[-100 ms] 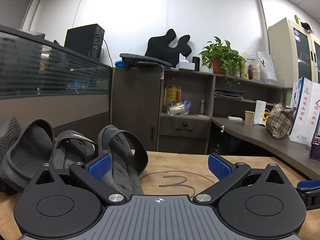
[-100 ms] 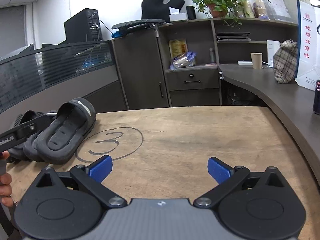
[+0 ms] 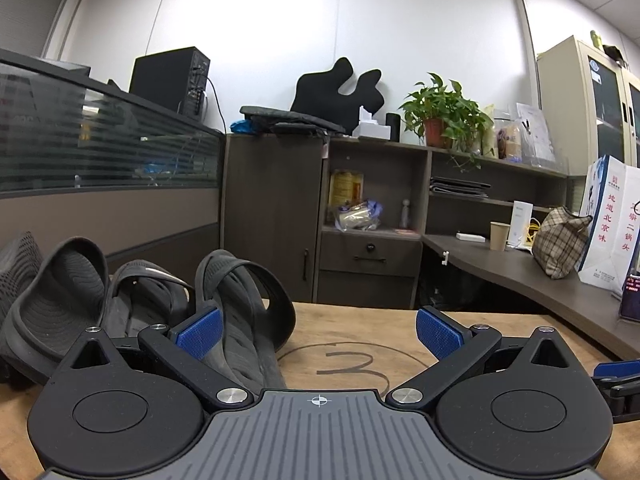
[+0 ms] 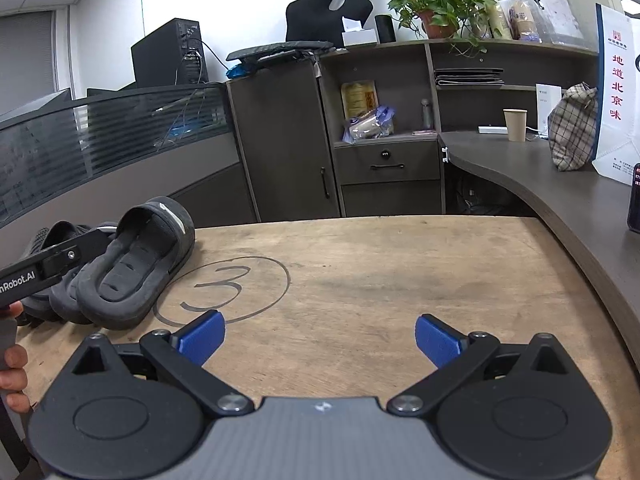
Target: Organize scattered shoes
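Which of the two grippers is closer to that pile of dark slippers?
Left. The left gripper sits right at the slippers, one finger against them. The right gripper hovers over bare table, slippers off to its left.

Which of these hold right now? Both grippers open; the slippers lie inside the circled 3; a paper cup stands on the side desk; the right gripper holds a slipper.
1. Both the left gripper and the right gripper are open. True.
2. The dark slippers lie inside the circled 3. False: they are bunched beside it, at its left edge.
3. A paper cup stands on the side desk. True.
4. The right gripper holds a slipper. False: nothing is between its fingers.
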